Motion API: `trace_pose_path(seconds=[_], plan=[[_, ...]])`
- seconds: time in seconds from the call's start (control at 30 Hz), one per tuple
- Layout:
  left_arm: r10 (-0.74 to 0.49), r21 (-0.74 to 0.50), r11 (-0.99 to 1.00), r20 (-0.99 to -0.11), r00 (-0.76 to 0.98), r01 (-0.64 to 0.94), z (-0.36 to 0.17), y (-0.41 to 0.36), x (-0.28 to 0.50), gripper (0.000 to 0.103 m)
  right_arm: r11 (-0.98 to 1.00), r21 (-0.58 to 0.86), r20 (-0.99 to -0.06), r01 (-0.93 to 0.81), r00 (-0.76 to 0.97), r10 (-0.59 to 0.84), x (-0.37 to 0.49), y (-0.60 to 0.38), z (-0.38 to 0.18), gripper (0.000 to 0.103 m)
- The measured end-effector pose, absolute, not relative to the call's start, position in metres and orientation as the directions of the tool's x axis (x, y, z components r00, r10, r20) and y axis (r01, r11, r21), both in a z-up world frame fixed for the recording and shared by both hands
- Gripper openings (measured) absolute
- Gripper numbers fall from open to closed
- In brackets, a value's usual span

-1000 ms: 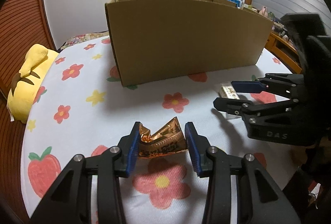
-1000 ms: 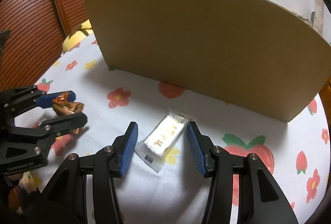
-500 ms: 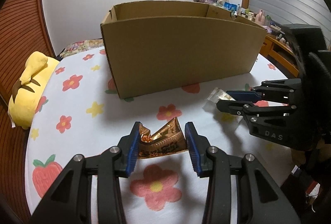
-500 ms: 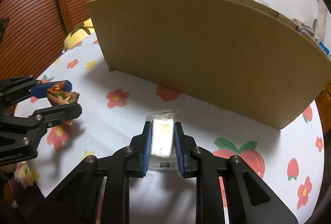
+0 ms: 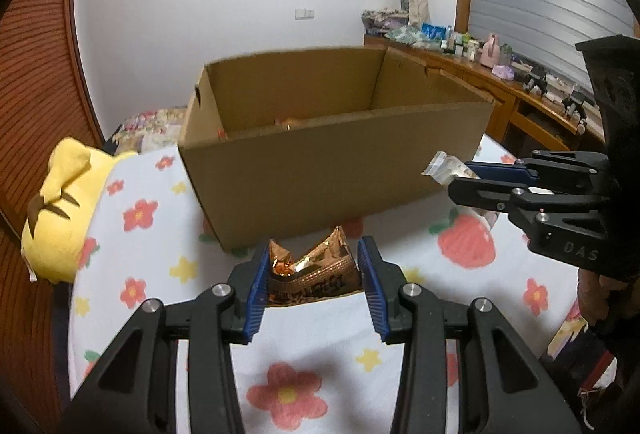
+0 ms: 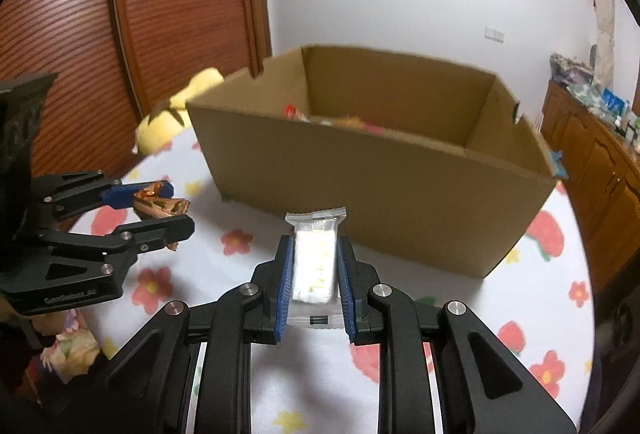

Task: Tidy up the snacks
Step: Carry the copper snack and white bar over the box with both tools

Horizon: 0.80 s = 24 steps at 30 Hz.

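crumpled gold snack wrapper (image 5: 312, 270) pinched in left tool (image 5: 314, 284).

The letters "DAS" stand in pale print on the black body of the right gripper (image 5: 464, 179), to the right of the cardboard box (image 5: 320, 169). Print on the gold snack wrapper (image 5: 312, 274) is too blurred to read.
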<state>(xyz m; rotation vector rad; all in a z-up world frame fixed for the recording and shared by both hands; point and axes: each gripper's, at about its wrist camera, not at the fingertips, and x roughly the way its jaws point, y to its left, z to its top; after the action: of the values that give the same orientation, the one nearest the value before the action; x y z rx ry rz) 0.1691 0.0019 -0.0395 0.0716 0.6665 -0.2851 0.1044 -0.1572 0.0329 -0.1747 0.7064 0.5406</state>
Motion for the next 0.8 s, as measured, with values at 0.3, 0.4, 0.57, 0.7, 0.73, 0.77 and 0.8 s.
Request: trace_pose_path(seconds=[0.3, 0.4, 0.57, 0.7, 0.73, 0.77, 0.8], plan=[[-0.263, -0.023, 0.954, -0.545, 0.797, 0.298, 0.003, -0.003, 0.184, 0.041, 0.853, 0.013, -0.585, -0.522, 0.688, 0.430, 0.108, -0.172, 0.070, 0.019], [-0.265, -0.019, 0.953, -0.535, 0.802, 0.302, 0.009, -0.006, 0.194, 0.041, 0.854, 0.017, -0.571, -0.520, 0.696, 0.435, 0.111, -0.176, 0.076, 0.019], [-0.264, -0.034, 0.956, -0.531, 0.805, 0.291, 0.015, -0.008, 0.218, 0.041, 0.855, 0.018, -0.556, -0.519, 0.705, 0.440, 0.119, -0.184, 0.081, 0.019], [-0.256, -0.031, 0.958, -0.540, 0.802, 0.285, 0.013, -0.013, 0.234, 0.041, 0.857, 0.013, -0.556, -0.514, 0.709, 0.434, 0.126, -0.190, 0.083, 0.019], [-0.255, -0.031, 0.958, -0.542, 0.801, 0.284, 0.013, -0.014, 0.239, 0.041, 0.858, 0.011, -0.556, -0.513, 0.710, 0.432, 0.129, -0.192, 0.083, 0.019], [-0.254, -0.030, 0.958, -0.546, 0.798, 0.285, 0.011, -0.016, 0.243, 0.041, 0.858, 0.010, -0.556, -0.513, 0.710, 0.431, 0.130, -0.193, 0.083, 0.019], [-0.253, -0.029, 0.958, -0.550, 0.796, 0.284, 0.010, -0.018, 0.247, 0.041, 0.859, 0.008, -0.556, -0.512, 0.712, 0.429, 0.132, -0.195, 0.084, 0.019]])
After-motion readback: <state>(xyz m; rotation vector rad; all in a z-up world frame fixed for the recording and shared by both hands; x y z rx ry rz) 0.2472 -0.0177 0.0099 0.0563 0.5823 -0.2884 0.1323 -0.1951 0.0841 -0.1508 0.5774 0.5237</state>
